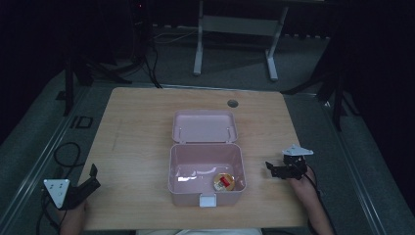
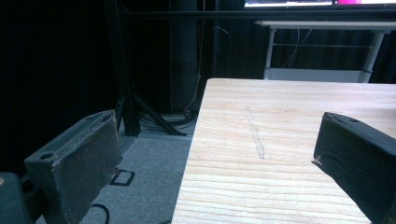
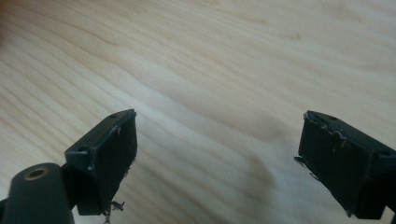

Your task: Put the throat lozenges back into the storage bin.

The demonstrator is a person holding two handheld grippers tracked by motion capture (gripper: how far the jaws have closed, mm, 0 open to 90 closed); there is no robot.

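Note:
A pink lidded box (image 1: 206,172) stands open at the middle of the wooden table (image 1: 137,142), its lid (image 1: 204,126) folded back. Inside, at the front right, lies a small round tin (image 1: 224,181) with a red centre. My left gripper (image 1: 88,180) sits at the table's front left corner, open and empty; in the left gripper view its jaws (image 2: 212,154) straddle the table's left edge. My right gripper (image 1: 270,169) hovers right of the box, open and empty; in the right gripper view its jaws (image 3: 217,154) stand wide over bare wood.
A round cable hole (image 1: 232,103) sits at the table's far edge. A white desk frame (image 1: 235,34) stands on the floor beyond. Cables (image 1: 66,154) trail on the floor at the left. Bare wood lies on both sides of the box.

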